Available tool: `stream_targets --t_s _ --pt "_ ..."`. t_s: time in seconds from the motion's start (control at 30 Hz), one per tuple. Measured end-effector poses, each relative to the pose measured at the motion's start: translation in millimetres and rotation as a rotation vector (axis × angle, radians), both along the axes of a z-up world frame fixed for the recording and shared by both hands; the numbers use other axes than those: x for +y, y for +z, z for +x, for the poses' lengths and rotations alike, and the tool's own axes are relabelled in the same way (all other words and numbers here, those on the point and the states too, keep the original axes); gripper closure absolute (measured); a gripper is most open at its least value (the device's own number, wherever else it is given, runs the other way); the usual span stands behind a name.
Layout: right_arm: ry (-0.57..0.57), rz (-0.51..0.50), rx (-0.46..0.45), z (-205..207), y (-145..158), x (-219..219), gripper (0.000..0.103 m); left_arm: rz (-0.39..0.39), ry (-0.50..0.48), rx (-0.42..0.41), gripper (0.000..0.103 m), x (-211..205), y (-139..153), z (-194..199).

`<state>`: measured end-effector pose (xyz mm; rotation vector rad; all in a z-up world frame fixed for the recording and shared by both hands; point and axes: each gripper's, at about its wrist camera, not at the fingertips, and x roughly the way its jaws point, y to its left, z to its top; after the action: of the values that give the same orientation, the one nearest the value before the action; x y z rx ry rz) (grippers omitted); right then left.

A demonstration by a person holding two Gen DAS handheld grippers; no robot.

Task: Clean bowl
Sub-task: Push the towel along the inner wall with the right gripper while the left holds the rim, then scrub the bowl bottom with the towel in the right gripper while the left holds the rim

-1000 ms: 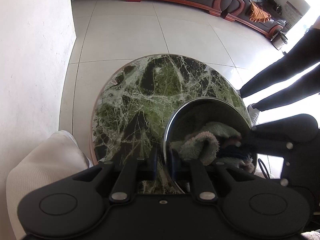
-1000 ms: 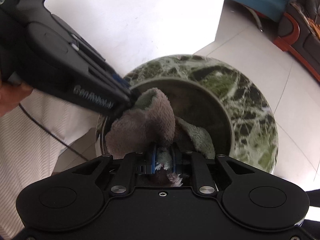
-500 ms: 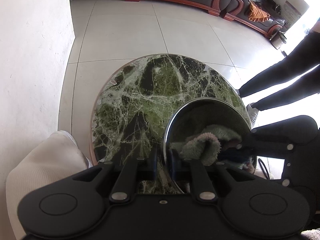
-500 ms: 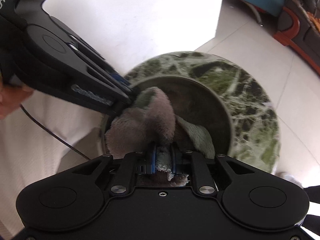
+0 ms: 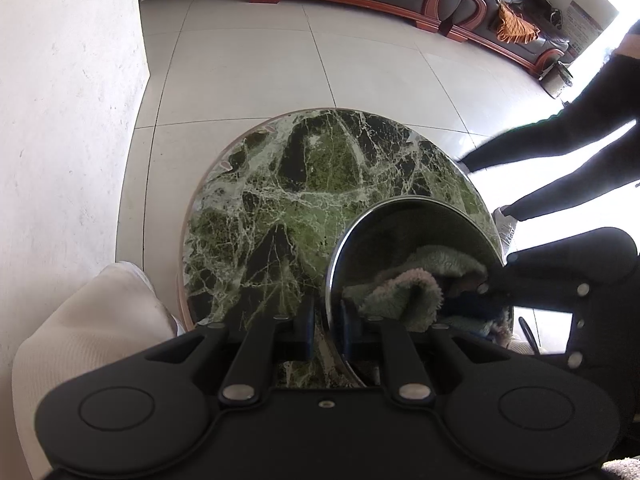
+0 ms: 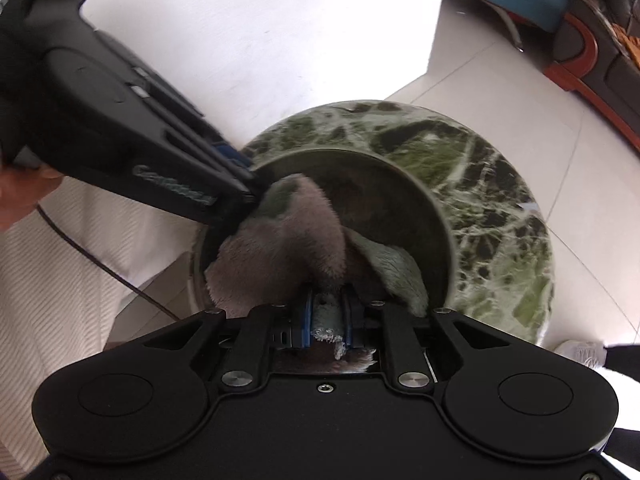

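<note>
while left gripper (image 5: 326,324) pinches bowl (image 5: 416,204) rim, right gripper (image 6: 326,322) clamps cloth (image 6: 288,248)

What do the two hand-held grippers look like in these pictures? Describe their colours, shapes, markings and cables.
Both are matt black plastic. The right gripper has a wide body with two round raised discs, silver screws and blue-edged finger pads. The left gripper shows the same wide body, discs and screws, and in the right wrist view it carries embossed lettering, too blurred to read. A thin black cable trails below it.

Marble table (image 5: 304,200) (round) bears bowl (image 5: 416,216).
</note>
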<state>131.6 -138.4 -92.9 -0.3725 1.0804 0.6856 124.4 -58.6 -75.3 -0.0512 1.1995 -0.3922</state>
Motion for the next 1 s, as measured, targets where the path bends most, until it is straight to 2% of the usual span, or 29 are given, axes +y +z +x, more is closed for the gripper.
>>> stream_targets --t_s 0.17,0.27,0.47,0.57,0.7,0.83,1.0 --pt "0.000 -0.031 -0.064 11.6 -0.1 4.7 0.091 0.004 0.004 0.002 0.091 0.8 0.4 -0.5" --pt "-0.033 -0.017 -0.052 15.7 2.1 -6.0 0.091 -0.002 0.005 0.003 0.091 1.8 0.1 -0.4" --pt "-0.030 -0.004 0.004 -4.3 1.6 -9.1 0.089 -0.004 0.003 0.001 0.091 2.1 0.4 -0.9" --pt "-0.011 -0.001 0.000 -5.7 2.9 -2.4 0.089 -0.002 0.005 0.001 0.091 2.3 0.9 -0.6" --pt "-0.011 -0.025 -0.056 8.1 3.8 1.7 0.090 -0.001 0.007 0.000 0.091 2.9 1.9 -1.2" --pt "-0.044 -0.014 -0.039 14.5 1.9 -7.9 0.091 -0.003 0.008 -0.001 0.091 3.3 2.2 -0.4" --pt "-0.028 -0.006 0.009 -2.0 -1.0 -7.8 0.089 -0.008 0.006 -0.002 0.091 2.8 1.0 1.2"
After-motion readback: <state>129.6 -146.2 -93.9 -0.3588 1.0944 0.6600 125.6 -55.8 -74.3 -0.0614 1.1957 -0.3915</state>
